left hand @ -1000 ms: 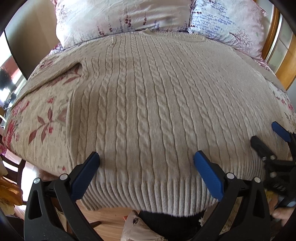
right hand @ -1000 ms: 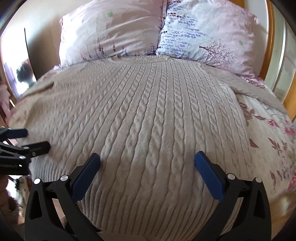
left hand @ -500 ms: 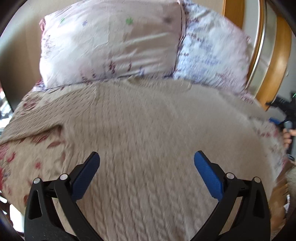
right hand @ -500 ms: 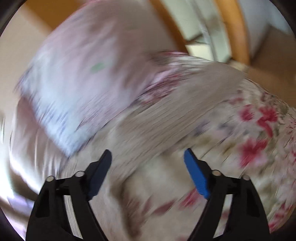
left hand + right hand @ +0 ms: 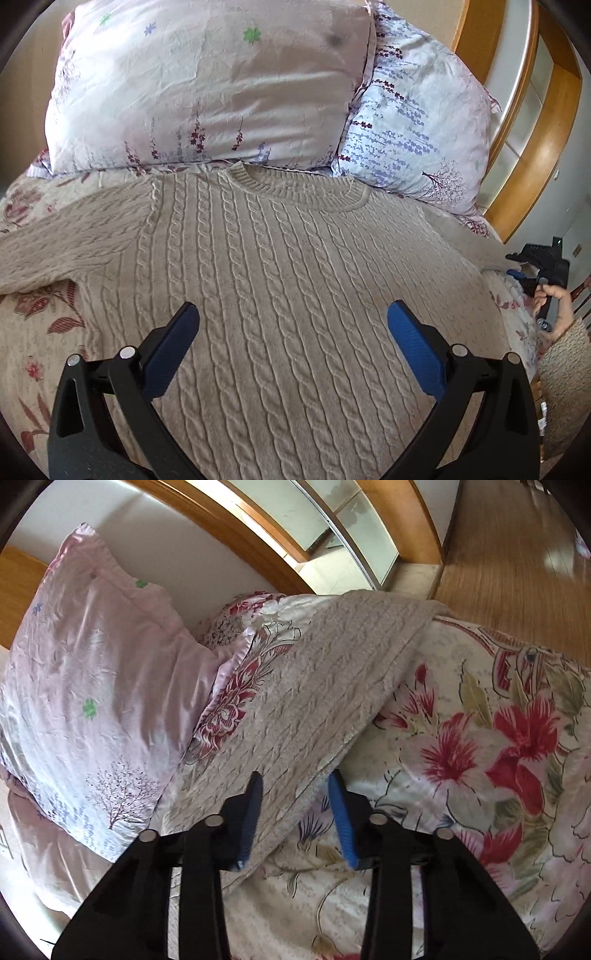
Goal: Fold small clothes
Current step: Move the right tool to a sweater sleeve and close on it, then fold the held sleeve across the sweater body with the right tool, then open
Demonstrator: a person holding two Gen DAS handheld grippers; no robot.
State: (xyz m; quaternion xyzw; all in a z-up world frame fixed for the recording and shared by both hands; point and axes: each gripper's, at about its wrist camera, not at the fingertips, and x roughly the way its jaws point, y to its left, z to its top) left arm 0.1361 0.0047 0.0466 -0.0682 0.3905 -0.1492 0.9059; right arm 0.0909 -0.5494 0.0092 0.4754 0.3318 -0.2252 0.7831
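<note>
Sweater [image 5: 280, 280], beige cable-knit, spread flat and face up on a floral bedspread [image 5: 40, 332], its ribbed neckline just below two pillows: a pink pillow [image 5: 207, 85] on the left and a lavender-printed pillow [image 5: 417, 125] on the right, the two touching along one edge. Left gripper [image 5: 293, 328] hovers over the middle of the sweater's body with its blue-padded jaws spread wide and nothing between them; the knit lies beneath the fingers, not in their grasp. Left sleeve [image 5: 55, 251] extends outward across the bedspread. At the right margin of the left wrist view, the person's hand [image 5: 554, 306] holds the black right gripper at the bed's far side. In the right wrist view, the right gripper [image 5: 295, 790] straddles the lower edge of the right sleeve [image 5: 332, 686], which runs diagonally across the bedspread toward the wooden floor [image 5: 509, 561]. Its jaws have just been closing and now stand narrow, with a fold of the sleeve's edge between them; the left pad touches the knit, while a small gap shows at the right pad, so a firm pinch cannot be confirmed. A wood-framed mirror [image 5: 343, 528] stands behind the bed.
</note>
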